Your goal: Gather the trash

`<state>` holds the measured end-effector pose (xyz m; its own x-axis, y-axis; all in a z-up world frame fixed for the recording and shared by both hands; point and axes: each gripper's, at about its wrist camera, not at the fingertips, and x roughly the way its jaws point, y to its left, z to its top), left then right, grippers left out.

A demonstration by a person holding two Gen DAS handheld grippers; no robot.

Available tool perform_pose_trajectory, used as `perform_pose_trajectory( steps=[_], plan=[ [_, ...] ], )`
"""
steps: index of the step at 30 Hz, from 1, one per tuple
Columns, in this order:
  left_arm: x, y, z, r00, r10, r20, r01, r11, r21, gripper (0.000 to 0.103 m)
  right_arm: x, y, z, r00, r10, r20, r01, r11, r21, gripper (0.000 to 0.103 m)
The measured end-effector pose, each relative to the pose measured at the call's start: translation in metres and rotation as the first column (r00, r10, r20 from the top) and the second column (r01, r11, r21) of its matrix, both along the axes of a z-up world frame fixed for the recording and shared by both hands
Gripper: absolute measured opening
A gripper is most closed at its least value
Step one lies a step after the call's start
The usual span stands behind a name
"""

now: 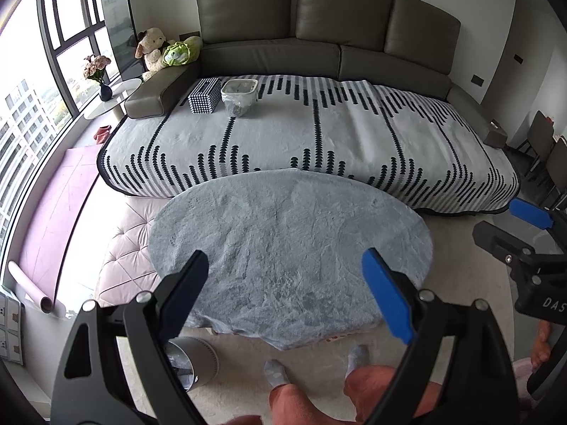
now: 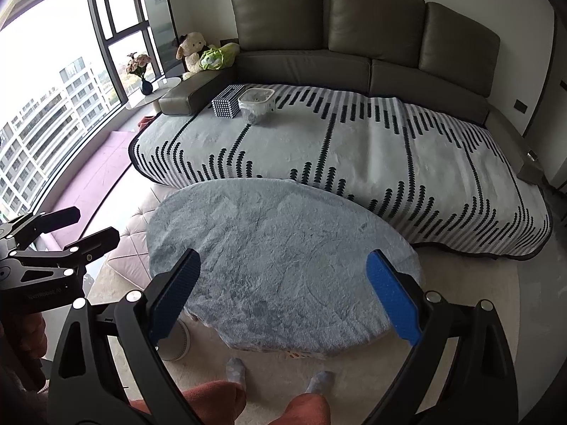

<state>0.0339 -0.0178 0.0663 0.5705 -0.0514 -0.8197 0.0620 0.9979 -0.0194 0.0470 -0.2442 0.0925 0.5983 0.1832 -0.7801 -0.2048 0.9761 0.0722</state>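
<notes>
With both the left gripper and right gripper held jaws wide and empty, the small clear plastic bag-lined trash bin sits at eleven o'clock on the patterned sofa blanket, likely light and crinkly, best pinched at its rim.

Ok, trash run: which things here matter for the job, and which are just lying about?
Job:
- small lined bin on the patterned blanket
- floor bin beside the grey-covered table
- left gripper, open
- right gripper, open

Lying about:
- dotted tissue box
- plush dog
- cabbage plush
- flower vase
- rolled mat
</notes>
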Motion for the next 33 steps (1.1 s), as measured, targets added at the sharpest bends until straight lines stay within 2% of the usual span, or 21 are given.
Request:
perform_pose_trajectory(
  steps=[33],
  plan=[
    [0.0046,-0.0036,-0.0021,1.0,-0.025,-0.012,0.025,1.0,-0.004,0.088,0.0044,-0.0058,0.0033,1.0,-0.021,-0.003,0.021,1.0,-0.011,0.091]
  ],
)
